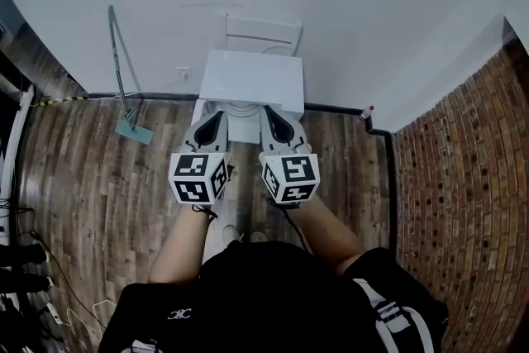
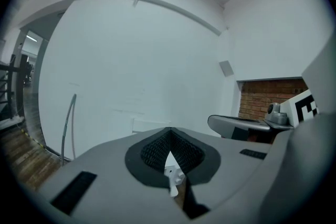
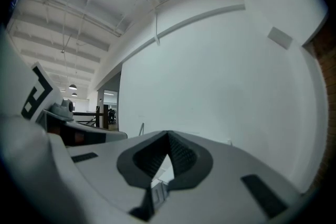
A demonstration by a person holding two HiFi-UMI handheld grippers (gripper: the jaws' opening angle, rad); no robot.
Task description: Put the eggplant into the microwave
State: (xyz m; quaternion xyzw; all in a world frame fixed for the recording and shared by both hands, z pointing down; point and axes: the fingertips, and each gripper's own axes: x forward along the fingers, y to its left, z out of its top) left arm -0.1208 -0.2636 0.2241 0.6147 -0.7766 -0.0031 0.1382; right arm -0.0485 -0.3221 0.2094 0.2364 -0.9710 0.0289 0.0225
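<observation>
No eggplant shows in any view. In the head view a small white table [image 1: 252, 77] stands against the white wall. A white box [image 1: 263, 35] sits behind it; I cannot tell whether this is the microwave. Both grippers are held up side by side above the table's near edge, level and pointing at the wall. My left gripper [image 1: 212, 120] is shut and holds nothing; its jaws meet at the tip in the left gripper view [image 2: 169, 130]. My right gripper [image 1: 276, 118] is also shut and holds nothing, its tips touching in the right gripper view [image 3: 168, 137].
A long-handled mop [image 1: 124, 87] leans on the wall at the left. A brick wall [image 1: 463, 202] runs down the right, with a small bottle [image 1: 366, 112] at its corner. Wood floor [image 1: 99, 194] surrounds the table. Dark racks and cables [image 1: 16, 260] line the far left.
</observation>
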